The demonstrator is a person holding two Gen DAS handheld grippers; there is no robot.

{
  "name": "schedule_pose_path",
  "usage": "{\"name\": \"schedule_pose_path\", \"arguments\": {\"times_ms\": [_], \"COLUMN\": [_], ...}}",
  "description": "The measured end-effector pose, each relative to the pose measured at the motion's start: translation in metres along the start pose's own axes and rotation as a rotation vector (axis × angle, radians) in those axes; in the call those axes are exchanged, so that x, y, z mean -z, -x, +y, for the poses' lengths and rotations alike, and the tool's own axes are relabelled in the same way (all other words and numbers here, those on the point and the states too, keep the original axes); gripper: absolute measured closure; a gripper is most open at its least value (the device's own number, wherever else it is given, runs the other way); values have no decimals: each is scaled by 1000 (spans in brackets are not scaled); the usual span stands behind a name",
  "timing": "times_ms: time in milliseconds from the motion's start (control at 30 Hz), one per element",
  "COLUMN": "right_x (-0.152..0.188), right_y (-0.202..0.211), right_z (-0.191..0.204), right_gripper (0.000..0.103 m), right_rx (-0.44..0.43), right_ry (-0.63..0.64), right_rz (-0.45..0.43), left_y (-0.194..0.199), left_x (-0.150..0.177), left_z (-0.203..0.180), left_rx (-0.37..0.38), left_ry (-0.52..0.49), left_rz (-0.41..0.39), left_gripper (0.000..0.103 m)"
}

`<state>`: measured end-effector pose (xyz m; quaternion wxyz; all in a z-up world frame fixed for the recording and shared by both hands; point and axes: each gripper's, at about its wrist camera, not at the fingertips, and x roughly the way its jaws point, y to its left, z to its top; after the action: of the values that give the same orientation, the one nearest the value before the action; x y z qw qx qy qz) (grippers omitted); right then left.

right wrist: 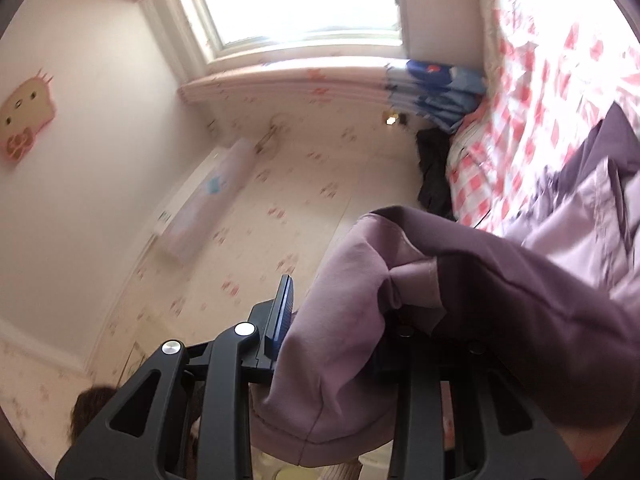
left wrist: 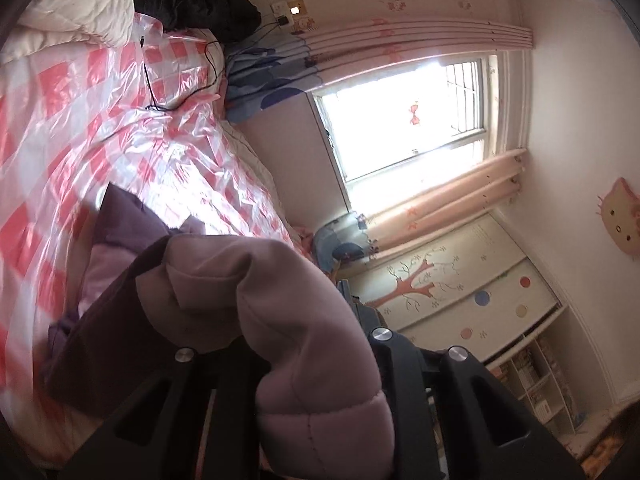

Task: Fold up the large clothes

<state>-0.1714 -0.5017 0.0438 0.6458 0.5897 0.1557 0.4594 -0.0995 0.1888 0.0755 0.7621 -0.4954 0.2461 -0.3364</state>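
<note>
A padded mauve jacket with a darker purple lining hangs lifted above the bed, its far part still trailing on the cover. My left gripper is shut on a bunched quilted edge, which hides its left finger. In the right wrist view the same jacket drapes across my right gripper, which is shut on a fold of it. That gripper's blue-padded left finger shows, while cloth covers the other. Both views are rolled sideways.
The bed has a pink-and-white checked plastic cover with a black cable across it. A cream quilt and dark clothes lie at its head. Beyond are a bright window, curtains and a low bookshelf. A person's hair shows low.
</note>
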Motion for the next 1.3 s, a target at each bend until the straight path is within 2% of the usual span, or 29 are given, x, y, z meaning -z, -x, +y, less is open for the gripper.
{"name": "schedule_pose_path", "arguments": {"times_ms": [267, 533, 733, 867, 900, 933, 967, 1000, 1033, 1067, 1100, 1167, 1233, 1267, 1300], "right_x": [-68, -102, -115, -118, -118, -118, -118, -117, -115, -114, -114, -114, -111, -108, -105], "right_y": [-35, -53, -66, -70, -69, -69, -67, -64, -60, -56, -56, -58, -69, -81, -101], "right_z": [-83, -189, -243, -257, -258, -258, -256, -252, -245, -234, -221, -197, -168, -155, -142], "right_gripper": [73, 73, 73, 72, 68, 59, 52, 38, 24, 17, 7, 7, 7, 7, 7], "right_rx": [167, 387, 478, 487, 478, 461, 434, 408, 375, 359, 360, 382, 430, 488, 583], "right_ry": [-74, -183, -199, -224, -236, -253, -277, -297, -306, -297, -268, -211, -104, -28, 73], "right_rz": [-101, -147, -137, -123, -123, -128, -139, -158, -183, -196, -208, -215, -188, -149, -83], "left_y": [-82, -150, -187, -196, -196, -196, -193, -188, -181, -174, -164, -147, -140, -141, -150], "left_x": [-51, -71, -62, -60, -62, -65, -70, -73, -78, -82, -86, -93, -92, -88, -80], "left_z": [47, 132, 186, 198, 195, 192, 188, 184, 178, 171, 160, 132, 105, 90, 71], "left_rx": [-86, -278, -427, -476, -482, -482, -461, -429, -383, -358, -347, -325, -313, -325, -348], "left_ry": [60, 155, 143, 148, 151, 161, 192, 228, 278, 310, 331, 299, 213, 139, 23], "left_rz": [-23, -39, -10, 24, 38, 51, 64, 66, 56, 36, -5, -60, -63, -56, -17], "left_gripper": [86, 86, 84, 84, 83, 80, 71, 55, 45, 25, 10, 7, 7, 7, 7]}}
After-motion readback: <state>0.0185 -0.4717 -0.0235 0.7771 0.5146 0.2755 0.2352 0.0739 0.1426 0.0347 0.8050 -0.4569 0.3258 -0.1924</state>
